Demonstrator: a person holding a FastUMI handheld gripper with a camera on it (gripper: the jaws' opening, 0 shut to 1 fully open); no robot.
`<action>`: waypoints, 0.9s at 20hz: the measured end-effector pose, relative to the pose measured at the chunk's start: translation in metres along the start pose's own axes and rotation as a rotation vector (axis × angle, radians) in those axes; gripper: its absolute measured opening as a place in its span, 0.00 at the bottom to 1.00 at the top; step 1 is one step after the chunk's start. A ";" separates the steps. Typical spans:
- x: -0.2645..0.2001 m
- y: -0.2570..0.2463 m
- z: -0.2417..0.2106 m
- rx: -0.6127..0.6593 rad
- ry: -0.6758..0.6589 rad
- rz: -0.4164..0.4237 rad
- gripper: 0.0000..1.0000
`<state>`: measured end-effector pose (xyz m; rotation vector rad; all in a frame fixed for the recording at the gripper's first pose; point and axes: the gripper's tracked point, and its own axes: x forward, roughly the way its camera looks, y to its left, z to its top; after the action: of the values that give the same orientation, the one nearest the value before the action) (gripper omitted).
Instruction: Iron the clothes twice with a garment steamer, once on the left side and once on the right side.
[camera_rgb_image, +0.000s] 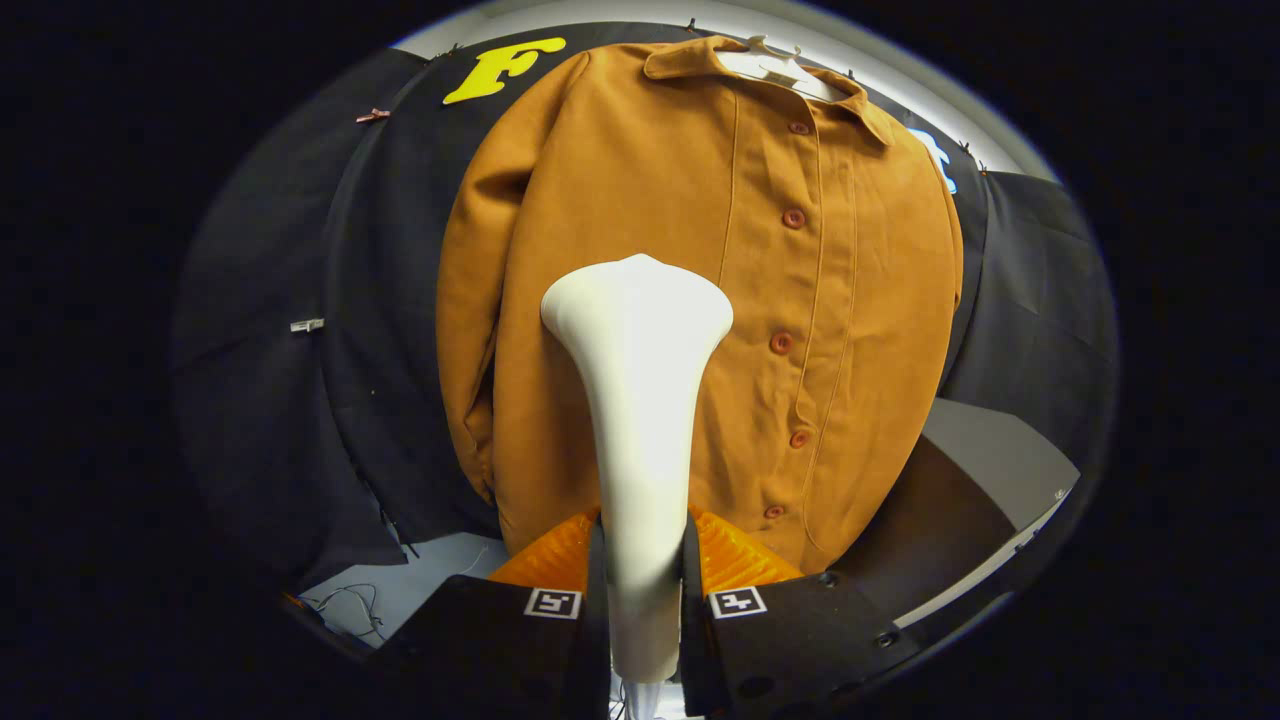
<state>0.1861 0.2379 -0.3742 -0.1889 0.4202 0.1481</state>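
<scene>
Jaws clamp one white garment steamer by its handle, both fingers pressing its sides — its head rises before one brown jacket on a white hanger, covering the left front beside five red buttons.

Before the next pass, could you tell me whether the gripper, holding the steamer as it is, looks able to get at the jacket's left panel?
Probably yes. The gripper is shut on the steamer, whose head points at the jacket left of the button row. Nothing stands between them; how close the head is, I cannot tell.
</scene>
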 end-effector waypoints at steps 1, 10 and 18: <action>0.002 0.000 -0.010 -0.002 0.014 0.004 0.32; -0.012 -0.015 -0.057 0.010 0.097 0.022 0.32; -0.067 -0.072 -0.012 0.080 -0.002 0.008 0.32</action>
<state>0.1341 0.1581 -0.3457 -0.1083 0.4239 0.1390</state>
